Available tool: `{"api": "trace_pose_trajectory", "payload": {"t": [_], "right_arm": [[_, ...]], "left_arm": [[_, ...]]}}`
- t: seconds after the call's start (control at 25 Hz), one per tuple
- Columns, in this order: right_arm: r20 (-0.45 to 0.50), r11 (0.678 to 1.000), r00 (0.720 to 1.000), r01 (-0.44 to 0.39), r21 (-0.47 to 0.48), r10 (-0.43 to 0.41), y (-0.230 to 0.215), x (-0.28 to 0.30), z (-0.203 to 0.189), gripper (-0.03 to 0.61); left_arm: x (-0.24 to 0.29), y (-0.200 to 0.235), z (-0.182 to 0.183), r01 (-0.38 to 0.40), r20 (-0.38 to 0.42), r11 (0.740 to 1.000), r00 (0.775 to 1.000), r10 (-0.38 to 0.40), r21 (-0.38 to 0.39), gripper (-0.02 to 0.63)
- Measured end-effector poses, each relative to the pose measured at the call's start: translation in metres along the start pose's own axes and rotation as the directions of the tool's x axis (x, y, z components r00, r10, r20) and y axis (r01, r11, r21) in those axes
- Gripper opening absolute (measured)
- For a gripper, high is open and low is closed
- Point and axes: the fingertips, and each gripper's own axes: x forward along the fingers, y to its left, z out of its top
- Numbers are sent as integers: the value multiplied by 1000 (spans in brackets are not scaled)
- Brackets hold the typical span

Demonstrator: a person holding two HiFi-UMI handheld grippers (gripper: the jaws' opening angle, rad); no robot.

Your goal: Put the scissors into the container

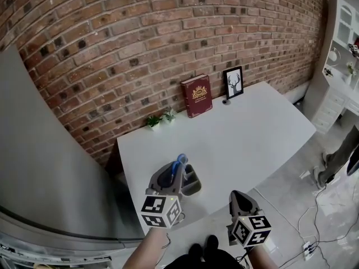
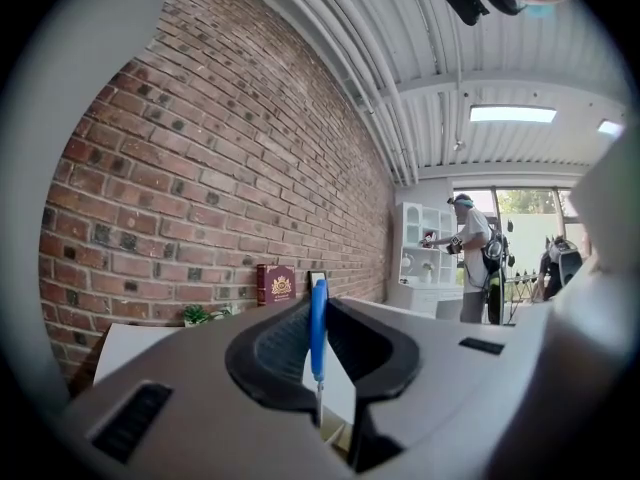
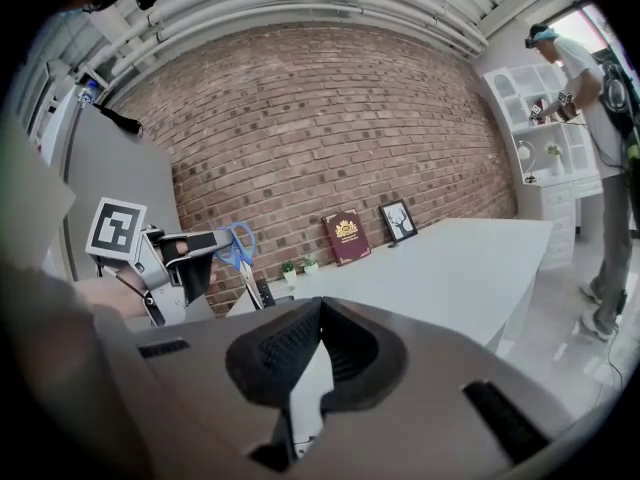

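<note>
So: the scissors (image 1: 179, 162) are pinched in the left tool (image 1: 173, 175), blue handle up and blades pointed down. They're held right above the grey container (image 1: 193, 187), which is parked at the near edge of the white worktop (image 1: 247, 133). How close the blade tips are to the rim, and which compartment they're over, can't really be told. The right tool (image 1: 236, 196) is pressed together with nothing in it and is hung out past the worktop edge, well apart from everything.

What could go sideways, as a guess: only the thin handle is gripped, so the scissors could be swung or twisted on the way down. The tips could then be caught on a divider instead of being slid into a slot. The container looks light and isn't steadied by anything, so it could be nudged or tipped off that near edge if its wall gets pushed. If the scissors are let go too high, they could be bounced back out.
</note>
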Motion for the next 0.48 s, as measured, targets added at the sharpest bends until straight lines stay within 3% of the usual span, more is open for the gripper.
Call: {"api": "trace_pose_trajectory", "payload": {"t": [0.48], "right_arm": [[-25,999,999,-35,6,35,-15,12,0,0]], "left_arm": [[15,6,-44,-63,-88,998,994,62,-11,43]]}}
